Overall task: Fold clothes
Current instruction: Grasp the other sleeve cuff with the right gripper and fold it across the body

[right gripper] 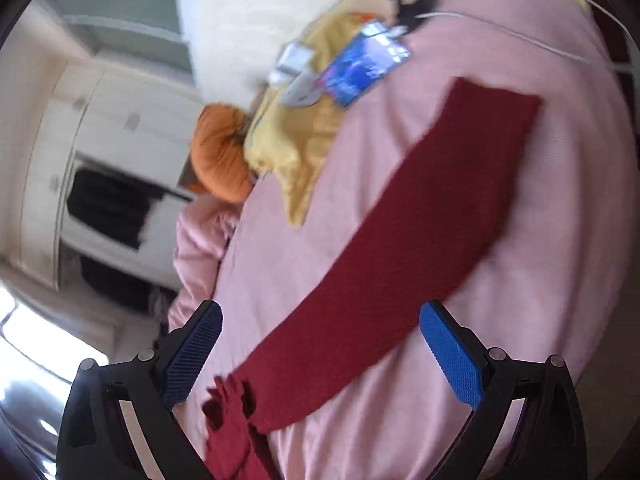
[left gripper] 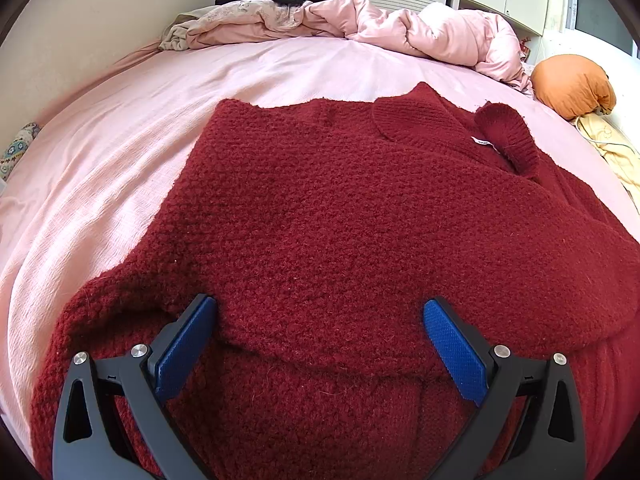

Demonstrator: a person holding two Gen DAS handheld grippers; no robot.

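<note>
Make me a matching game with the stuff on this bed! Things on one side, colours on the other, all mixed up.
Things:
1. sweater
2. bedsheet
3. round cushion
4. gripper pads

Colours:
A. orange
B. blue
C. dark red
D. pale pink

Pairs: 1-C, 2-D, 3-A, 4-B

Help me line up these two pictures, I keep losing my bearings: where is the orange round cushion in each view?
Left wrist view: the orange round cushion sits at the far right edge of the bed, beyond the dark red knitted sweater.
Right wrist view: the cushion is left of centre, beside the yellow cloth.
Shared landmark: the pink bedsheet.
</note>
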